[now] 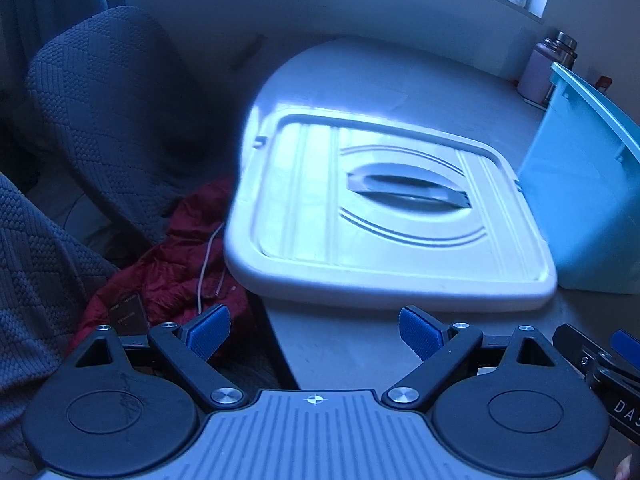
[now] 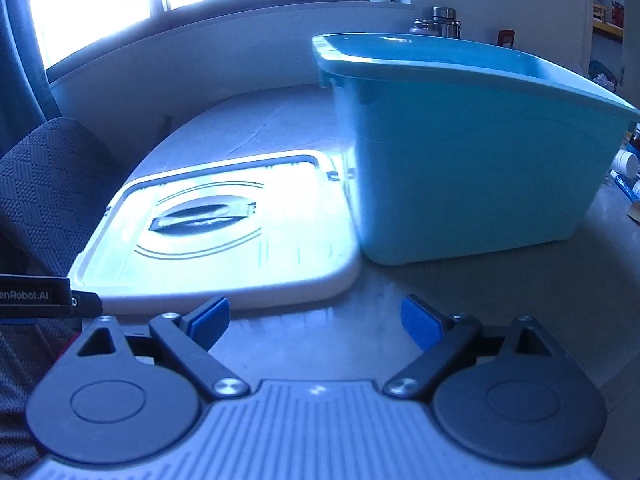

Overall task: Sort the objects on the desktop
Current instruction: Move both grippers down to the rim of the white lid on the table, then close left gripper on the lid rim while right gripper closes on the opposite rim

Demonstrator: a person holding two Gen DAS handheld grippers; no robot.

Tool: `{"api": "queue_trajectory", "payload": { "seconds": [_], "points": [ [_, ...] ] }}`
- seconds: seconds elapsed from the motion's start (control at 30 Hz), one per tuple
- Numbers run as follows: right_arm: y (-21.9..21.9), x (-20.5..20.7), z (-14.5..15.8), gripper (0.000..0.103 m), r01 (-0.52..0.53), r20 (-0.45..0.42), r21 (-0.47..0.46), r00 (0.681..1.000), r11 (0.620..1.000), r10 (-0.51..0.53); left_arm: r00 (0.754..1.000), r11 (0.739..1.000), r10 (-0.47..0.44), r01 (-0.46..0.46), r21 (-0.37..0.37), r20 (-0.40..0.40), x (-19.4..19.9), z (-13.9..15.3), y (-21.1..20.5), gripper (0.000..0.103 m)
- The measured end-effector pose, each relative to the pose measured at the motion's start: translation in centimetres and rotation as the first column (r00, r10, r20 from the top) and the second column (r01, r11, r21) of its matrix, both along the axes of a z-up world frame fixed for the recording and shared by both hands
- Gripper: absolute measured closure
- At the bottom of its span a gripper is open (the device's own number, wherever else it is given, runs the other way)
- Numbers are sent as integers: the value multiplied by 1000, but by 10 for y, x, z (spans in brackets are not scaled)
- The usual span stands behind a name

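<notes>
The left hand-held gripper (image 1: 314, 334) is being held with its blue-padded jaws spread wide and nothing between them; only bare desk surface is being framed in the gap. The right hand-held gripper (image 2: 316, 324) is likewise being carried open and empty, just beside the left one, as each view is catching the edge of the other tool.

The pale grey rectangular plastic lid with a recessed dark handle (image 1: 384, 208) is lying flat, handle side up, on the light grey desk (image 1: 340, 344), with its near left corner overhanging the desk edge. It is judged to be parked there so that the bin stays accessible for loading. The turquoise open-topped plastic storage bin (image 2: 472, 172) is standing upright just beside the lid's right edge, seemingly touching it; its interior cannot be seen from either view.

Small white bottles and assorted items (image 2: 626, 168) are being partly shown to the right of the bin; these are judged to be the objects awaiting sorting. A stainless steel flask (image 2: 444, 20) is standing at the back of the desk, behind the bin.

Both grippers are being angled downward over the desk's near edge, and no object is being contacted. The open stance is judged to be a readiness posture before a first pick.
</notes>
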State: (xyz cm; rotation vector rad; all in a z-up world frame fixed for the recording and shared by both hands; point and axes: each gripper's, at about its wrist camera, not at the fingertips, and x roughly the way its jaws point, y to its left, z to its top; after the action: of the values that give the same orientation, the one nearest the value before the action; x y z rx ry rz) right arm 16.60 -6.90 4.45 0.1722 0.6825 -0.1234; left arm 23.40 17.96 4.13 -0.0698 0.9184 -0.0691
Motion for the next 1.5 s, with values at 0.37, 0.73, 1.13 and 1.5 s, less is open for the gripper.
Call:
{"api": "queue_trajectory", "payload": {
  "seconds": [0.37, 0.73, 1.13, 1.5],
  "points": [
    [20, 26, -1, 10, 22, -9, -8, 1000, 1000, -22, 1000, 1000, -7, 7, -10, 0, 35, -1, 28, 10],
    [16, 68, -17, 10, 45, -60, 9, 997, 999, -45, 999, 1000, 13, -13, -14, -38, 83, -7, 31, 10],
    [3, 100, -38, 10, 86, -129, 14, 988, 996, -84, 992, 1000, 17, -17, 5, -121, 129, -29, 37, 10],
    [4, 117, -49, 5, 91, -150, 58, 985, 994, -82, 992, 1000, 23, -24, -5, -127, 148, -33, 45, 10]
  ]
}}
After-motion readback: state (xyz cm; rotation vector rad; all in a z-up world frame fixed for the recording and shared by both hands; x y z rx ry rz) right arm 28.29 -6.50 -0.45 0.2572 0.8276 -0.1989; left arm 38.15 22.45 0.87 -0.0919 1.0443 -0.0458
